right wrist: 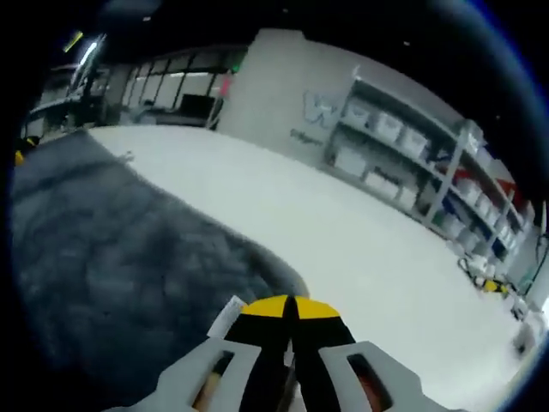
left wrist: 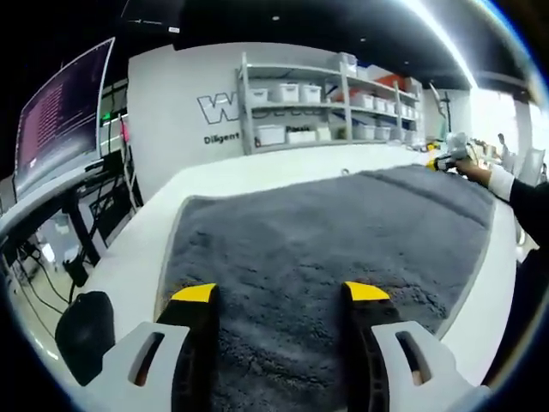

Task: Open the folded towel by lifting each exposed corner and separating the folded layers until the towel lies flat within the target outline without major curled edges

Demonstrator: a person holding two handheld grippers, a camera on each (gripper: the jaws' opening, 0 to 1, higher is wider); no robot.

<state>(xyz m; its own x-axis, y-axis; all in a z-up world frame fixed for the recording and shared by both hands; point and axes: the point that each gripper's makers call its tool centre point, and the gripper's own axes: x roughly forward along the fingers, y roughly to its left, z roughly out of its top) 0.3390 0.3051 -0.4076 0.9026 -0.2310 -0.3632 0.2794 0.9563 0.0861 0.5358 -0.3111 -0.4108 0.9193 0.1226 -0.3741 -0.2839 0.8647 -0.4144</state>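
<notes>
Left gripper view, count: one grey towel [left wrist: 326, 249], one white table [left wrist: 257, 176], one left gripper [left wrist: 281, 293], one monitor [left wrist: 60, 112] at upper left, one shelf rack [left wrist: 330, 107] of white bins at top centre.
Left gripper view, texture: the towel was thick, shaggy pile, a broad sheet with rounded corners; the tabletop was smooth and matte.
Left gripper view, towel lie: it filled the centre and right of the frame, its long axis running from lower left toward upper right.
Left gripper view, tool: the left gripper's yellow-tipped jaws stood wide apart at the bottom, over the pile, with nothing between them.
Left gripper view, other tool: the right gripper [left wrist: 444, 160] sat at the towel's far corner, right edge, in a sleeved hand.
Right gripper view, count: one towel [right wrist: 111, 257], one table [right wrist: 343, 240], one right gripper [right wrist: 290, 302].
Right gripper view, towel place: left and lower left, its curved edge near the jaws.
Right gripper view, tool: the jaws were pressed together at bottom centre, a white tag [right wrist: 226, 317] just beside them; whether they pinched the towel I cannot tell.
</notes>
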